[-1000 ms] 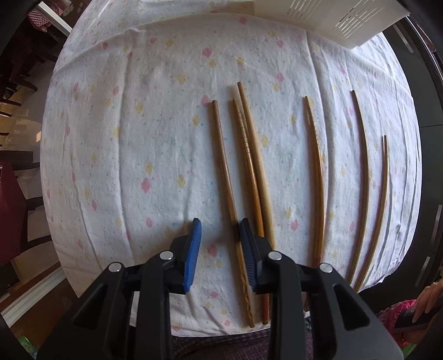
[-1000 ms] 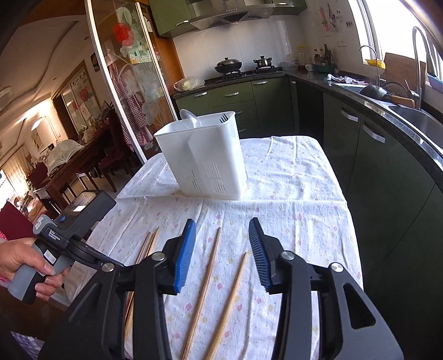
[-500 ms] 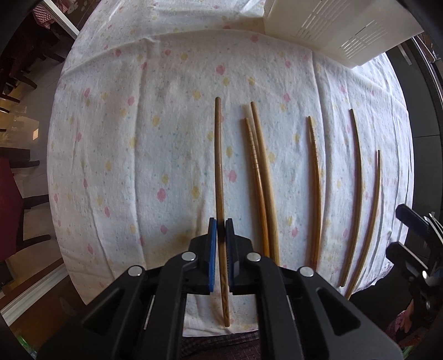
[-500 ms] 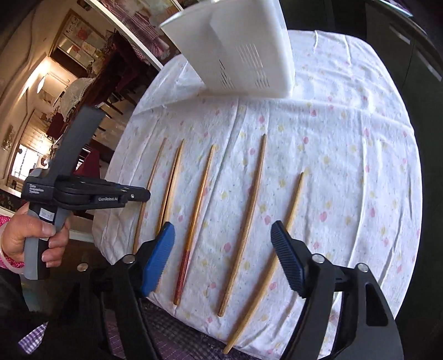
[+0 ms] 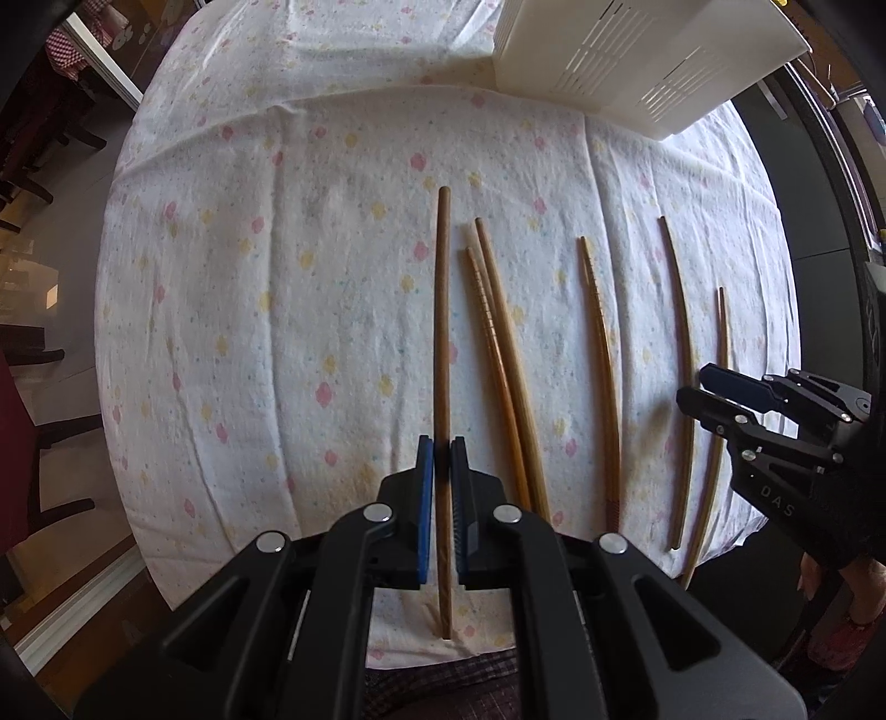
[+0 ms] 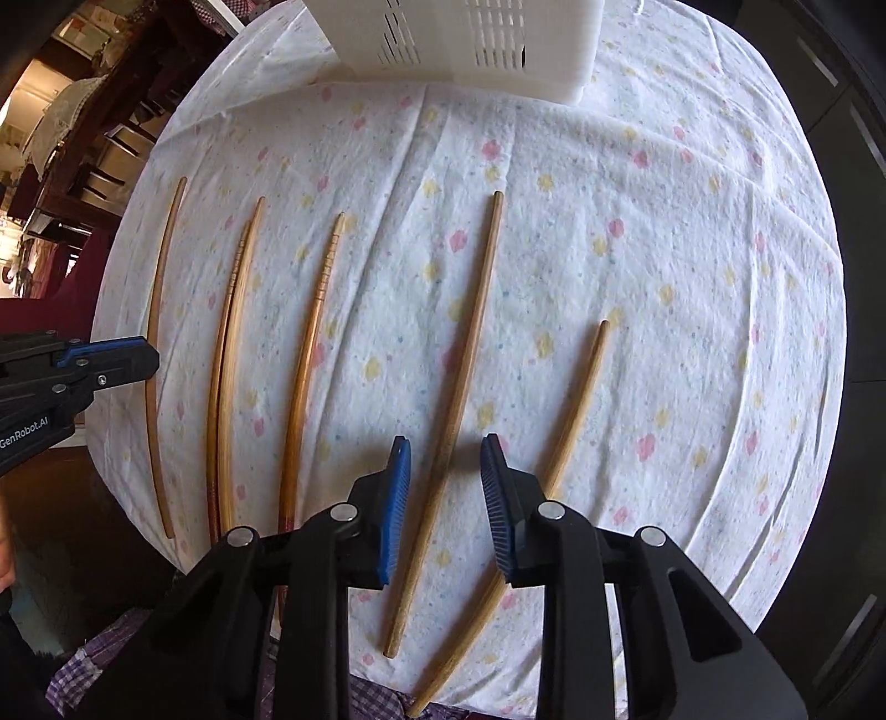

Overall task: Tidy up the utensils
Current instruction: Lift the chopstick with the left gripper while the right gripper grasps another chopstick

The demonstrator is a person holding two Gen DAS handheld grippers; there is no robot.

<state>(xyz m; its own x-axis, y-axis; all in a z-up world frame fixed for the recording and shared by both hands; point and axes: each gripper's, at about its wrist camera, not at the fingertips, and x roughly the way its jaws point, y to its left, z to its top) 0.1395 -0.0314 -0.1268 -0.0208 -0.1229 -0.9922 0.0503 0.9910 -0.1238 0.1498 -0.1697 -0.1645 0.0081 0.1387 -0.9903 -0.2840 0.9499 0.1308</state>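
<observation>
Your left gripper is clamped on the leftmost chopstick, whose near end reaches the near edge of the tablecloth. Your right gripper has just been closing; its jaws straddle a second chopstick without pressing it. Another chopstick lies just right, overhanging that edge. Bare cloth opens rightward; the white basket stands at the far side.
</observation>
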